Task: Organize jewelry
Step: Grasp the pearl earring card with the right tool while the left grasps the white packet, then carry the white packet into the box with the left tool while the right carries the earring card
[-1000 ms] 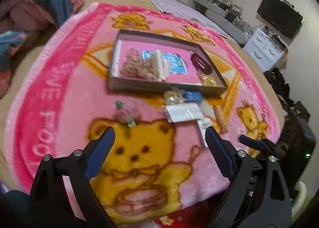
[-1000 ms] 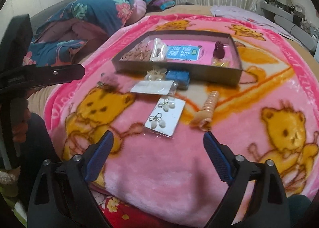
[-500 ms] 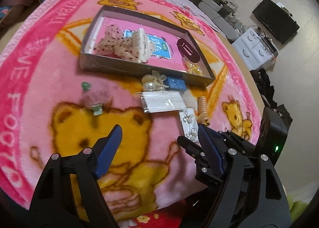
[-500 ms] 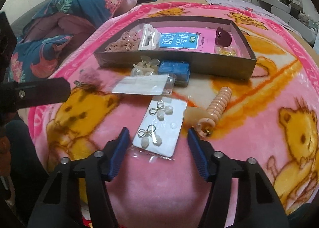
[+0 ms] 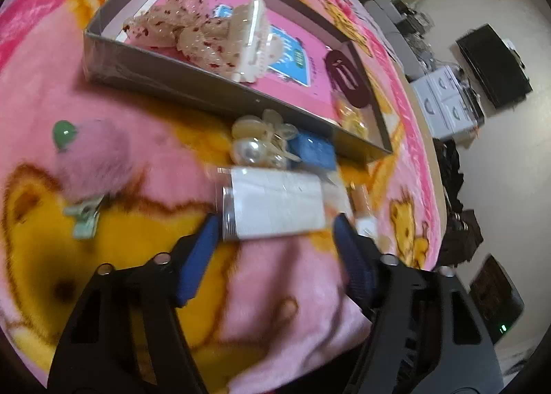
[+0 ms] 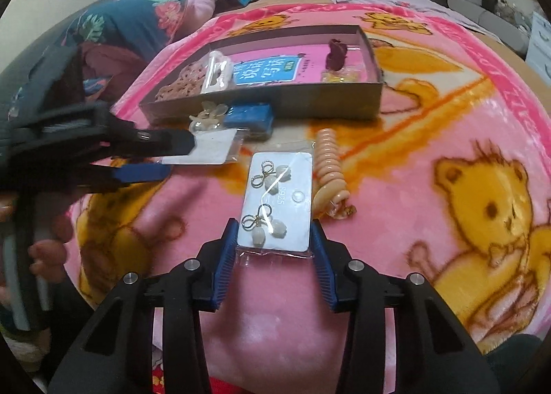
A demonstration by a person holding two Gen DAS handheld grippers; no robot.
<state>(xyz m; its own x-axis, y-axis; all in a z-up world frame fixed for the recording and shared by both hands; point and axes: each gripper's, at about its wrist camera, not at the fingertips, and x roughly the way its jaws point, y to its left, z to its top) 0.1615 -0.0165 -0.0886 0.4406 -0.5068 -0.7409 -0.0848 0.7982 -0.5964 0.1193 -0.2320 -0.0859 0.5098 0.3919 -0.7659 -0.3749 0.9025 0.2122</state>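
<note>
On a pink fleece blanket with yellow bears [image 6: 465, 125] stands a shallow grey cardboard tray [image 6: 310, 98]. Inside the tray lie a beige dotted fabric bow [image 5: 179, 29], a white plastic claw clip [image 5: 251, 39] and a dark red oval hair clip [image 5: 346, 79].

The left gripper [image 5: 275, 229] is over a white card in a clear plastic sleeve [image 5: 275, 204], which lies on the blanket just in front of the tray. Its jaws are closing with the near end of the card between them; the picture is blurred and the blue pads do not seem to press it.

The right gripper [image 6: 275, 239] stands at a white card with two pairs of pearl and gold earrings [image 6: 279, 201], also in a clear sleeve. Its jaws are closing as well, and the blue pads lie at both side edges of the card; a firm clamp cannot be told.

Beside this card lies a peach spiral hair tie [image 6: 330, 167]. A fluffy pink pompom clip [image 5: 93, 160] rests well to the left.
</note>
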